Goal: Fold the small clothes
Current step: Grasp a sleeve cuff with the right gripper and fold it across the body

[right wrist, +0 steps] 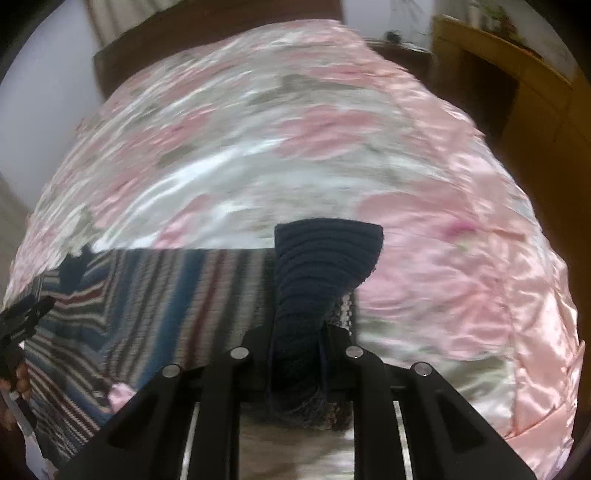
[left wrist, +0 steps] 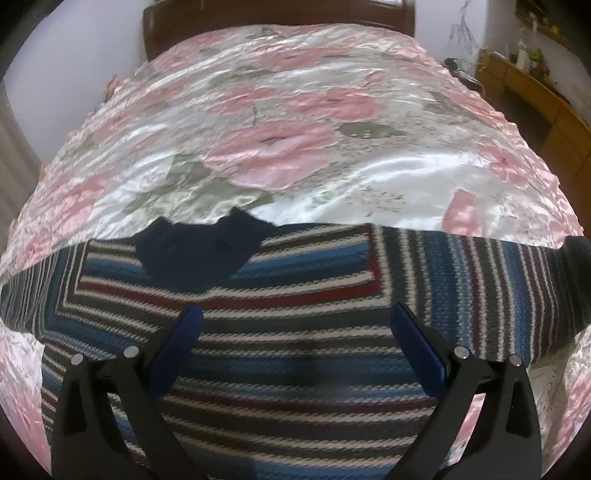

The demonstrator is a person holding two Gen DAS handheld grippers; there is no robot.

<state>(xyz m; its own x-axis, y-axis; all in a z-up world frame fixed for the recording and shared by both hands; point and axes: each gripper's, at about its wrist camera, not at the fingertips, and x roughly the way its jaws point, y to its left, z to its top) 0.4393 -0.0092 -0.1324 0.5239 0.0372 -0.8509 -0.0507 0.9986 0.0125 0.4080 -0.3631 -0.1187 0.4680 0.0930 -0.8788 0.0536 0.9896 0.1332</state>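
My right gripper (right wrist: 295,354) pinches the striped sweater's (left wrist: 295,354) navy cuff (right wrist: 325,258). Left gripper (left wrist: 295,332) hovers wide above it. Folding's barely begun.

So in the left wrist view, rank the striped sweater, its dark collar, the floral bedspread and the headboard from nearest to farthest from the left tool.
1. Striped sweater, directly under the open left tool.
2. Dark collar, ahead, slightly left.
3. Floral bedspread, beyond the sweater.
4. Wooden headboard, at the far end.
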